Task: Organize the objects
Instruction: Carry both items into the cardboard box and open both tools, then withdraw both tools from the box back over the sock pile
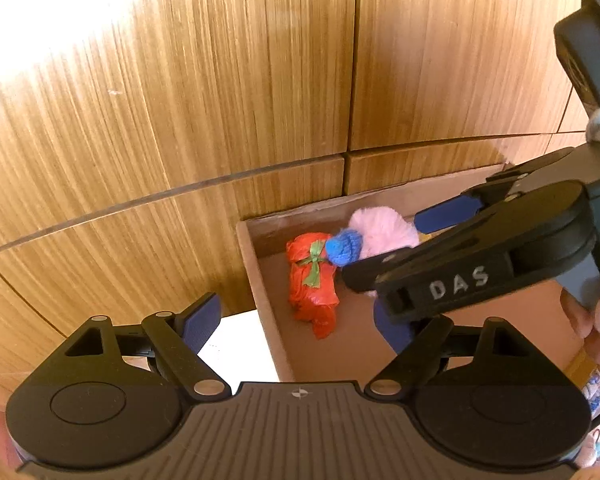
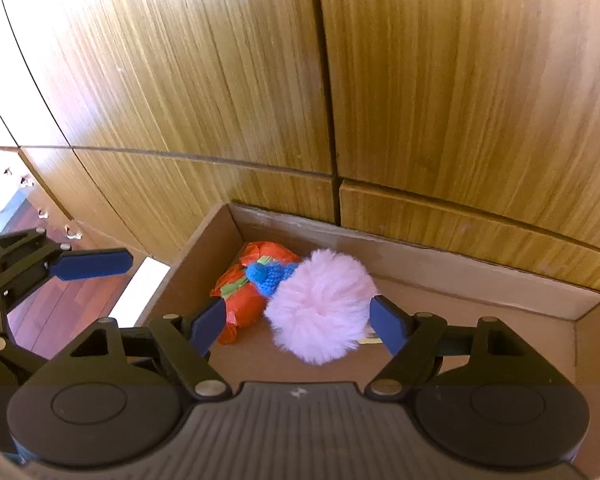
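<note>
Right gripper (image 2: 300, 322) gapes over pink pompom (image 2: 320, 304) in cardboard box (image 2: 480, 272).

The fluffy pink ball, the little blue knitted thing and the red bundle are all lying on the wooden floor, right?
Not on the floor. The right wrist view shows the fluffy pink ball, the little blue knitted thing and the red bundle all lying inside the cardboard box.

One cardboard box (image 2: 400, 258) holds three things: one pink pompom (image 2: 320, 304), one blue knitted piece (image 2: 270, 276), one orange bundle (image 2: 244, 304).
</note>
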The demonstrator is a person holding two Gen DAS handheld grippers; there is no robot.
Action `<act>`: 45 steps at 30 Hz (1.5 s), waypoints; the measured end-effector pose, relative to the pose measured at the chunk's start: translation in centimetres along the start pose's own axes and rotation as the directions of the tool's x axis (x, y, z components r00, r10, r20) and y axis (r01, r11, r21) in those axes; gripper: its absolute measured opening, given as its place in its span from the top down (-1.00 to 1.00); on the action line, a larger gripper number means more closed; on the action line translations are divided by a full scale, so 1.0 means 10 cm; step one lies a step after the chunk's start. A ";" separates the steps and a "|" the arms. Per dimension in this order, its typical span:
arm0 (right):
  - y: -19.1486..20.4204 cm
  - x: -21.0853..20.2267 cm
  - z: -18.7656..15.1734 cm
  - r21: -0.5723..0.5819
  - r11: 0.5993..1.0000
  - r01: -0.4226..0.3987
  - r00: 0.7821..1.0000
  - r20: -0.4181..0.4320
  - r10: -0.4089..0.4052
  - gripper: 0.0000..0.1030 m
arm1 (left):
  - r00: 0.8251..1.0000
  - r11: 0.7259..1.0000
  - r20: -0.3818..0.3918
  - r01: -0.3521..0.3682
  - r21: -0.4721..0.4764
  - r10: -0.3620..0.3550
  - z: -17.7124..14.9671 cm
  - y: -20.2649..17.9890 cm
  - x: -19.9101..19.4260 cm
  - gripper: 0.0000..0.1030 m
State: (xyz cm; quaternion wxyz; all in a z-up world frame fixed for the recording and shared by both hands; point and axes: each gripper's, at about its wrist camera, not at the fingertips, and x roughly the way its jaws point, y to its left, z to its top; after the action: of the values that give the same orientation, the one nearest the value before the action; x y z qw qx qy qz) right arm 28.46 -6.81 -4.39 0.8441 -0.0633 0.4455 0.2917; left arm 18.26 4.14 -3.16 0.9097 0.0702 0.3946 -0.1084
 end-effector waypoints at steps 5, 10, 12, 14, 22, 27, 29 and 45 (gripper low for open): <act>0.00 -0.50 -0.02 0.022 1.000 -0.018 0.997 0.070 0.016 -0.51 | 0.999 1.000 0.043 0.002 -0.020 -0.001 0.03 0.03 -0.27 -0.69; 0.18 -1.28 -0.18 0.021 0.997 -0.077 0.975 0.210 0.071 -0.77 | 0.991 0.998 0.131 -0.008 -0.063 0.016 -0.04 0.12 -0.88 -0.71; 0.25 -1.67 -0.31 0.017 0.994 -0.111 0.955 0.278 0.102 -0.82 | 0.984 0.996 0.178 -0.014 -0.088 0.030 -0.14 0.15 -1.19 -0.77; 0.35 -2.04 -0.53 0.009 0.992 -0.128 0.931 0.346 0.117 -0.99 | 0.972 0.993 0.232 -0.022 -0.117 0.048 -0.30 0.15 -1.51 -0.94; 0.55 -2.96 -2.04 -0.036 0.999 0.019 0.856 0.518 0.003 -0.99 | 0.962 0.983 0.274 0.038 -0.181 0.013 -1.28 -0.16 -2.28 -0.99; 0.32 -2.83 -2.85 0.019 0.990 0.141 0.911 0.388 -0.137 -0.99 | 0.971 0.992 0.236 0.061 -0.109 -0.034 -1.89 -0.68 -2.31 -0.99; 0.22 -2.79 -3.05 0.037 0.993 0.111 0.928 0.355 -0.117 -0.99 | 0.975 0.995 0.216 0.068 -0.076 -0.050 -2.02 -0.85 -2.27 -0.99; -0.10 -2.68 -3.50 -0.048 0.988 0.145 0.932 0.341 -0.120 -0.99 | 0.998 1.000 0.061 0.026 0.011 -0.027 -2.28 -1.45 -1.72 -0.99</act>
State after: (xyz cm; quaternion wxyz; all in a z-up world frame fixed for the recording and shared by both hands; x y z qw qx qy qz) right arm -7.67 -32.15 -4.23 0.9228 -0.0728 0.2782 0.2564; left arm -12.89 -2.52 -6.61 0.9195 0.0663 0.3668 -0.1248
